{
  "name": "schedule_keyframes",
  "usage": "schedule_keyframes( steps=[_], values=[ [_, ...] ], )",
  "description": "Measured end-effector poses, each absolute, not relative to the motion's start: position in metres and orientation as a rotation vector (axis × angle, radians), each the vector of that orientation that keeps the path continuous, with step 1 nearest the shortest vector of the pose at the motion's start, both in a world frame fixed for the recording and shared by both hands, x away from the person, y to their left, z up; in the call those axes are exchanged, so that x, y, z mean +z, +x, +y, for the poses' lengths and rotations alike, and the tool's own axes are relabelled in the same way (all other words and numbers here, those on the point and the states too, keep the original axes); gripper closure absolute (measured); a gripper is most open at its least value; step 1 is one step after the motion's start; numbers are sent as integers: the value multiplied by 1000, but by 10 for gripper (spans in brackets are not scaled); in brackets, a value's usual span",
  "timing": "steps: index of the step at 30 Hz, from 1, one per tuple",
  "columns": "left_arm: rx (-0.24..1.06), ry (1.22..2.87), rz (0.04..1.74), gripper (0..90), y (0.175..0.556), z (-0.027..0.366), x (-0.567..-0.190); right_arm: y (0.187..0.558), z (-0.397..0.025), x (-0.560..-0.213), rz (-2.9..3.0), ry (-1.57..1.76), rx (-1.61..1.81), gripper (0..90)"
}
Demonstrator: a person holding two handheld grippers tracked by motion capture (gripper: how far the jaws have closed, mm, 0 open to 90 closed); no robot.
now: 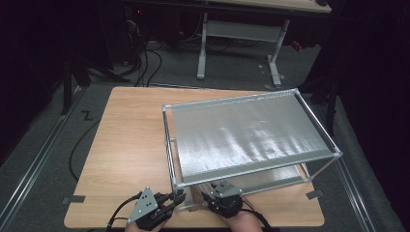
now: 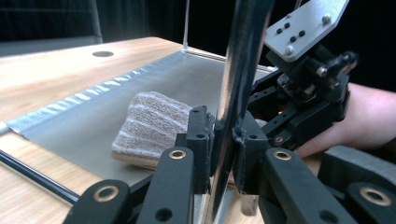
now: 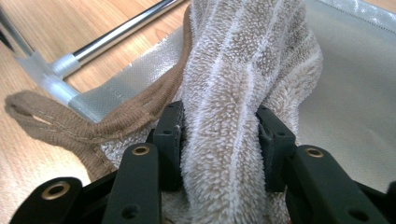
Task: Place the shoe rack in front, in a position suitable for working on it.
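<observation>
- The towel [image 3: 243,93] lies on the rack's bottom shelf [image 2: 154,79], soft, light and floppy.
- The right hand-held gripper [image 3: 219,135] pinches its thick fold; grab there.
- The left hand-held gripper [image 2: 224,140] squeezes the rack's shiny pole [image 2: 238,70].

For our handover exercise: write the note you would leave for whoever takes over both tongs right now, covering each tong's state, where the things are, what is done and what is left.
Left tongs: shut on the rack's near corner post, steadying the rack.
Right tongs: shut on the folded beige towel, at the rack's near end.
Towel: lies on the silver lower shelf, its brown hem trailing over the shelf edge onto the wooden table.
Done: towel is on the lower shelf, at its near edge.
Left, probably: push it fully in, release both tongs, withdraw.
</observation>
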State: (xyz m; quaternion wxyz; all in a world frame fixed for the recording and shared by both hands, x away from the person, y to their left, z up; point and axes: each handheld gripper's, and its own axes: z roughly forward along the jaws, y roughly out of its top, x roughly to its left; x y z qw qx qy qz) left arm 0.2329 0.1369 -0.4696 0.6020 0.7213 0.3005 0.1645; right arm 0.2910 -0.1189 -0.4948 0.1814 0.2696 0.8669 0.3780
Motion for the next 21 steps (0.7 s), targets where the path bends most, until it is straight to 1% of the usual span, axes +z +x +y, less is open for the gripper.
schedule_keyframes(
  steps=[2, 3, 8, 16, 21],
  values=[
    [313, 1638, 729, 774, 237, 137, -471, 294, -120, -495, 2459, 782, 1065, 598],
    [302, 1628, 739, 769, 239, 137, -471, 296, -121, -495, 2449, 801, 1034, 602],
    [303, 1620, 754, 766, 245, 133, -471, 307, -120, -496, 2439, 814, 956, 622],
    [370, 1620, 796, 770, 263, 139, -471, 334, -110, -500, 2387, 801, 972, 625],
    [406, 1620, 809, 776, 268, 144, -470, 355, -101, -501, 2378, 810, 941, 635]
  ],
)
